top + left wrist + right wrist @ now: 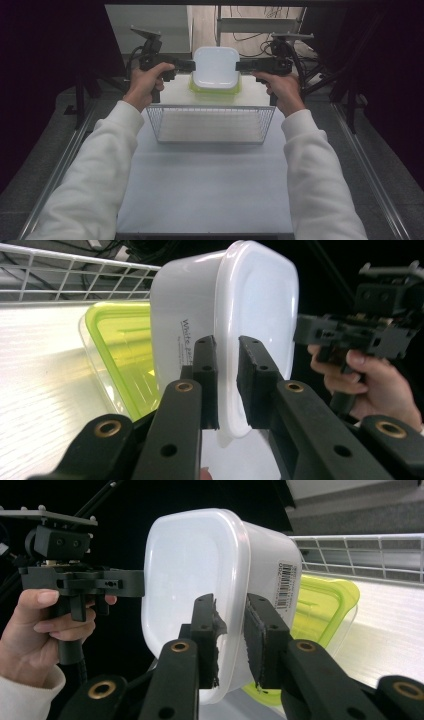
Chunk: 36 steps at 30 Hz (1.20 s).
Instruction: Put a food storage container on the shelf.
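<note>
Both tongs, left [191,64] and right [238,65], pinch the white container's [215,66] rim, lifted above the green-lidded box [215,90].
Keep both hands level so it doesn't tilt heading to the wire basket [212,125].

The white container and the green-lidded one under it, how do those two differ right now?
The white container is opaque with a white lid and is gripped at opposite rims by the left gripper and right gripper; the green-lidded container has a clear body, a lime lid, and lies ungripped on the table. The white one shows a barcode label; the green one shows none. Both are rounded rectangular food boxes.
</note>
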Motion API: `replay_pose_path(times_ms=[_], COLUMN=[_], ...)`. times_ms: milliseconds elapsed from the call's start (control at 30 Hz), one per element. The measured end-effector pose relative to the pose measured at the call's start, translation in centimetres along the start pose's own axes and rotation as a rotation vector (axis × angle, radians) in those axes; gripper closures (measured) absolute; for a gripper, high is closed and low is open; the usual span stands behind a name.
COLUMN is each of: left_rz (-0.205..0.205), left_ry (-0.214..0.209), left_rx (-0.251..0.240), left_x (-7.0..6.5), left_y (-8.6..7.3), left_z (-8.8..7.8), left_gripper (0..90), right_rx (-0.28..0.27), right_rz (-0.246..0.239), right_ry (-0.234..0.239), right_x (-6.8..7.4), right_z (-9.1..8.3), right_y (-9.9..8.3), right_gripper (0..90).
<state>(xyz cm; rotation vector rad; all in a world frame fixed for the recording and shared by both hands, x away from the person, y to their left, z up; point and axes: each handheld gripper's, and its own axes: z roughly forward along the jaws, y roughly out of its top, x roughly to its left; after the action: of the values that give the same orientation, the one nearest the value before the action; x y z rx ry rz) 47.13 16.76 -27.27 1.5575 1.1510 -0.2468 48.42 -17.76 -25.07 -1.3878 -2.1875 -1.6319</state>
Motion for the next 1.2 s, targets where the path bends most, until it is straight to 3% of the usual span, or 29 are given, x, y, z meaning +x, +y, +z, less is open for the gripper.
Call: replay_pose_path(times_ms=[33,100,133,267,433,533,567,600,633,667,700,767,800,833,867,967,1000,1033,1067,1100,1200], left_rz=[-0.038,-0.075,-0.075,-0.136,-0.153,-0.139,-0.103,-0.103,-0.089,-0.077,-0.023,0.019,0.019,0.039,0.060,0.142,0.157,0.168,0.188,0.188,0.240], left_ry=[-0.015,-0.035,-0.035,-0.041,-0.037,-0.035,-0.017,-0.017,-0.011,-0.002,0.023,0.027,0.027,0.030,0.033,0.063,0.075,0.076,0.088,0.088,0.113], left_rx=[-0.010,-0.021,-0.021,-0.040,-0.052,-0.046,-0.050,-0.050,-0.052,-0.057,-0.067,-0.083,-0.083,-0.096,-0.109,-0.118,-0.123,-0.124,-0.132,-0.132,-0.129], left_x=[0.5,1.0,1.0,1.8,2.4,2.4,2.3,2.3,2.1,2.0,1.4,0.7,0.7,0.3,0.0,-0.7,-0.9,-0.9,-1.0,-1.0,-0.9], left_y=[0.2,0.5,0.5,0.9,0.9,0.8,0.7,0.7,0.6,0.5,0.2,-0.3,-0.3,-0.7,-1.2,-3.4,-4.3,-5.0,-7.1,-7.1,-10.1], left_z=[0.2,0.4,0.4,1.1,1.6,1.8,1.8,1.8,1.8,1.6,1.0,0.2,0.2,-0.3,-0.8,-2.3,-2.7,-2.9,-3.6,-3.6,-4.6], left_gripper=[78.8,78.3,77.9,75.9,70.9,64.1,59.2,53.3,53.3,47.1,38.9,34.4,32.6,31.4,31.4,29.0,28.6,28.5,28.6,28.8,28.6], right_rx=[0.005,0.017,0.017,0.029,0.027,0.021,0.009,0.009,-0.002,-0.024,-0.076,-0.106,-0.106,-0.131,-0.131,-0.138,-0.126,-0.122,-0.118,-0.118,-0.096], right_rz=[0.008,0.026,0.026,0.096,0.163,0.161,0.145,0.145,0.142,0.137,0.099,0.060,0.060,0.006,0.006,-0.086,-0.131,-0.147,-0.164,-0.164,-0.206], right_ry=[-0.008,-0.026,-0.026,-0.033,-0.017,-0.012,-0.014,-0.014,-0.015,-0.018,-0.034,-0.044,-0.044,-0.044,-0.044,-0.040,-0.038,-0.041,-0.045,-0.045,-0.054], right_x=[0.0,-0.2,-0.2,-1.0,-1.7,-1.8,-1.6,-1.6,-1.4,-1.3,-0.6,-0.1,-0.1,0.5,0.5,0.8,0.5,0.4,0.2,0.2,-0.4], right_z=[0.2,0.6,0.6,1.3,1.9,1.9,1.9,1.9,1.8,1.6,0.8,-0.1,-0.1,-1.1,-1.1,-2.4,-3.1,-3.4,-3.7,-3.7,-4.8], right_y=[0.2,0.4,0.4,0.9,0.8,0.8,0.7,0.7,0.7,0.7,0.7,0.6,0.6,-0.1,-0.1,-2.4,-4.3,-5.0,-5.9,-5.9,-9.0], right_gripper=[72.1,70.3,70.3,67.1,62.9,61.3,53.9,53.9,49.7,45.6,40.1,36.8,36.8,34.4,34.4,32.0,30.3,30.0,29.5,29.5,28.8])
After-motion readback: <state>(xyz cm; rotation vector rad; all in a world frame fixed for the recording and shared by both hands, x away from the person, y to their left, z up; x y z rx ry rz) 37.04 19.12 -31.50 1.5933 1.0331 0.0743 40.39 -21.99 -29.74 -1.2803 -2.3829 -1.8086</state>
